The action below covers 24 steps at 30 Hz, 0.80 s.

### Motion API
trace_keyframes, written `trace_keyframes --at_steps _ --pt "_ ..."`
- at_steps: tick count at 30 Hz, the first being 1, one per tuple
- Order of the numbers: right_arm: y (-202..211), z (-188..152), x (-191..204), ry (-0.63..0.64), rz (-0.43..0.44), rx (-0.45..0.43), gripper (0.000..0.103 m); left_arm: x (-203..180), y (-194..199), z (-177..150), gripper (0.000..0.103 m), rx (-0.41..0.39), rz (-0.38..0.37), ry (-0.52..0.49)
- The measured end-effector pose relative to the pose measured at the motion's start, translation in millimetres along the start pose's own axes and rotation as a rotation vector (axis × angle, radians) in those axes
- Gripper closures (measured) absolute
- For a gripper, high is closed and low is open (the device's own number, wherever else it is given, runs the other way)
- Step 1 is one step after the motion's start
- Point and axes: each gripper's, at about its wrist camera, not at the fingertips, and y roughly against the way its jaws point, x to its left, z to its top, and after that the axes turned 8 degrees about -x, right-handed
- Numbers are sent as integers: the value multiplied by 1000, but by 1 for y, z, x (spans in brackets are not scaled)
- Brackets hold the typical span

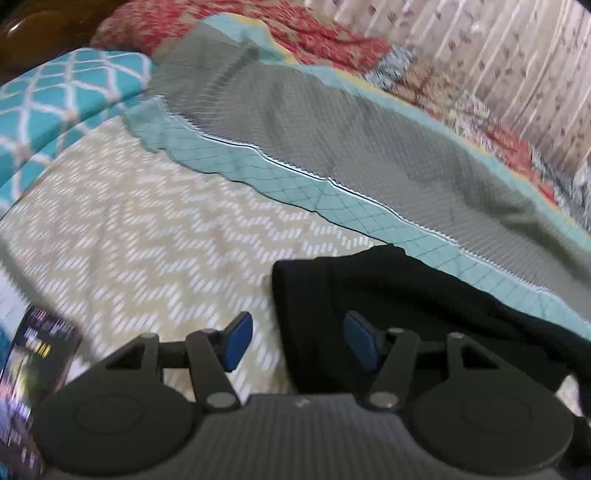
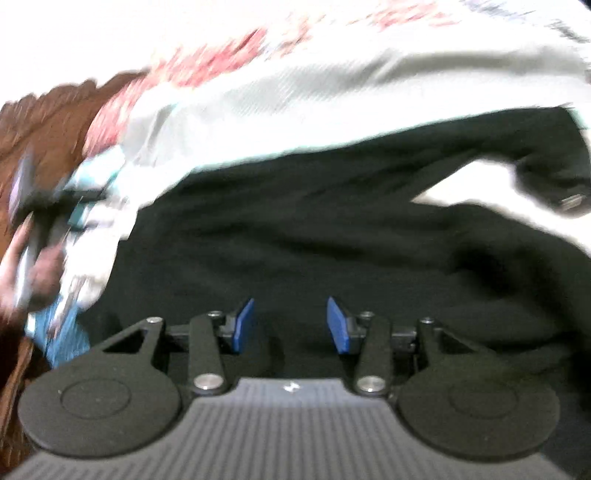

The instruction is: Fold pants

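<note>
Black soft-fabric pants [image 1: 424, 314] spread on beige chevron-patterned bed cover [image 1: 147, 229], laid flat for folding | left hand-held gripper [image 1: 298, 341] released, straddling cuff edge, poised to pinch | right hand-held gripper [image 2: 290, 325] released, empty, above pants' middle [image 2: 314, 229]

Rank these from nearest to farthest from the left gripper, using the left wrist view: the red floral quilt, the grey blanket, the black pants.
Measured from the left gripper:
1. Black pants, right at the fingertips, on the right side.
2. Grey blanket, beyond the pants, running diagonally across the middle.
3. Red floral quilt, farthest, along the top behind the blanket.
</note>
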Motion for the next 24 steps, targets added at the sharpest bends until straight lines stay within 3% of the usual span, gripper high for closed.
trace_keyframes --at_steps 3,6,8,13,15,18,20,22,24 --pt "23 34 -58 -130 -146 -96 57 8 15 -6 47 2 -26 44" --pt "34 56 -124 -303 -330 -145 56 -7 15 -5 47 7 -65 11" --pt "30 62 -160 -389 -400 -146 55 -23 9 -6 47 17 -86 -16" --pt "-9 60 -217 -547 -422 -90 55 -69 -29 -15 47 74 -123 -78" --pt "-27 57 -218 -520 -417 -64 56 -84 -46 -21 47 120 -126 -88" --pt "-42 71 -206 -401 -403 -26 87 -99 -66 -31 47 149 -103 -123" --pt "-43 92 -205 -318 -433 -42 90 -104 -76 -36 47 163 -78 -138" --pt "-38 130 -207 -164 -514 -101 91 -105 -84 -39 47 173 -56 -139" --pt "-33 174 -210 46 -656 -178 91 -107 -86 -42 47 168 -43 -151"
